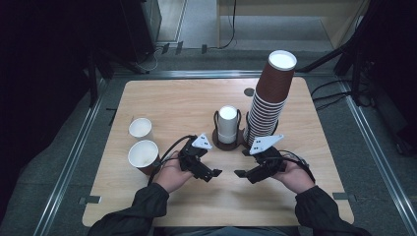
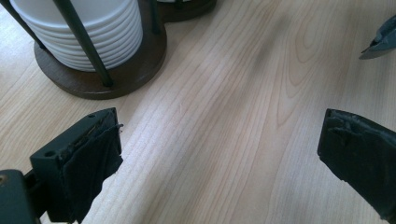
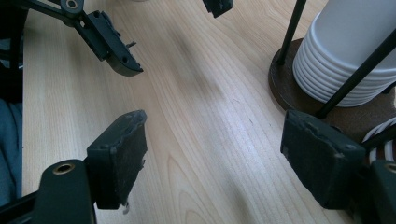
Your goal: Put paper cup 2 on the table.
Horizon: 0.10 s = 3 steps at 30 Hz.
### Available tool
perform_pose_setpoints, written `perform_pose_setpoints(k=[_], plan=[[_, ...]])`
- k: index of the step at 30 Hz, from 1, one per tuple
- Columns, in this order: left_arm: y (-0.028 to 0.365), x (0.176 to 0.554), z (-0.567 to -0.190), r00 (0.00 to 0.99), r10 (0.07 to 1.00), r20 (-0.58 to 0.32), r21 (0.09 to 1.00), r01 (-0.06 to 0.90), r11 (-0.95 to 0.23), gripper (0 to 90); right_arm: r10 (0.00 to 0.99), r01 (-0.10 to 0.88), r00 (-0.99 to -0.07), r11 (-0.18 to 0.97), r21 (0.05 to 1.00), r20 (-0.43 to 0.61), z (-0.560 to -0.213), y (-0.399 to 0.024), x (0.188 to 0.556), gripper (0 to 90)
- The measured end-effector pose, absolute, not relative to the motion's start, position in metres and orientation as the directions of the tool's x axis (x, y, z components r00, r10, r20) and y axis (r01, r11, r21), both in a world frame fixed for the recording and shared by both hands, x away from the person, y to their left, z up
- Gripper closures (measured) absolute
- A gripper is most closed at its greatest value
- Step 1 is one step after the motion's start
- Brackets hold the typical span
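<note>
My left gripper (image 1: 214,174) and right gripper (image 1: 241,173) face each other low over the front middle of the wooden table (image 1: 196,98). In the left gripper view the left gripper (image 2: 219,135) is open over bare wood. In the right gripper view the right gripper (image 3: 215,135) is also open with nothing between its pads. A stack of white cups (image 1: 227,123) stands in a dark wire holder (image 1: 219,140) just beyond both grippers. This white stack (image 2: 88,32) lies at the upper left in the left gripper view. The same stack (image 3: 350,51) appears at the right in the right gripper view.
A tall leaning stack of brown paper cups (image 1: 270,93) rises right of the holder. Two single upright cups (image 1: 140,128) (image 1: 143,155) stand at the table's left, the nearer one close to my left hand. A small dark disc (image 1: 249,92) lies at the back.
</note>
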<state>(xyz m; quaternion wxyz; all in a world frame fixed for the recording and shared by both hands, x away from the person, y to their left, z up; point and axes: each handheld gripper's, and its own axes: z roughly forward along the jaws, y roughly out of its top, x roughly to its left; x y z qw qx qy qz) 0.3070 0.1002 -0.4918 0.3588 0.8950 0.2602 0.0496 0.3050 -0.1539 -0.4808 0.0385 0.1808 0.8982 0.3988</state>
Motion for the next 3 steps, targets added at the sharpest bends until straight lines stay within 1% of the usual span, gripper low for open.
perform_pose_setpoints(k=[3], plan=[[0.102, 0.3073, -0.491, 0.859, 0.503, -0.098, 0.67, 0.431, -0.604, 0.0, 0.354, 0.293, -0.932, 0.617, 0.73, 0.075, -0.4807, -0.1539, 0.305, 22.6]])
